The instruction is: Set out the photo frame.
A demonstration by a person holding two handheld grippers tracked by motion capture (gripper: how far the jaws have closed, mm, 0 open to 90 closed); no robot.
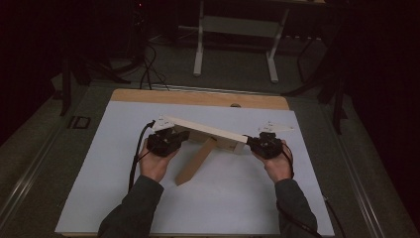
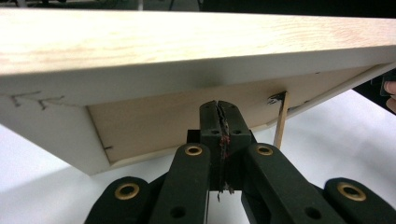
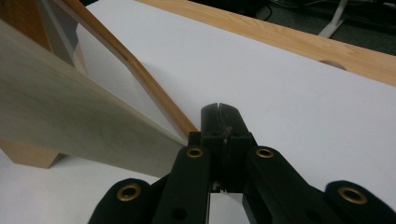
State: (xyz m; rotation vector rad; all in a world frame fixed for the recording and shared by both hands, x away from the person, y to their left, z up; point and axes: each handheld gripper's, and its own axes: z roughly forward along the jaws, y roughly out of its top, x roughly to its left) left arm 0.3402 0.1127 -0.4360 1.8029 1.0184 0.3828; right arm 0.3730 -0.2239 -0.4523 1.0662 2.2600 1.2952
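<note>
Evidently the work in hand is steadying or lifting a small wooden assembly, a long pale board (image 1: 205, 130) with a darker leg-like piece (image 1: 195, 162) slanting down from under its middle to the white mat (image 1: 99, 163) that covers the table. The board sits in the middle of the mat, spanning the gap between the two hands, its left end raised a little higher in the high view. The left gripper (image 1: 166, 140) has its jaws pressed fully together with nothing between them, the tips tucked under the board's overhanging edge and against the recessed underside panel (image 2: 187, 116). The right gripper (image 3: 219, 114) is likewise closed on nothing, its tips just beside the board's near corner, though whether they touch the wood cannot be told. By the look of it, both closed grippers serve as props or pushers rather than clamps, so the step seems to be supporting or nudging the piece into position. A next move would call for even, matched pressure from both sides, since the board could slide off the blunt tips or tip on its single leg.
</note>
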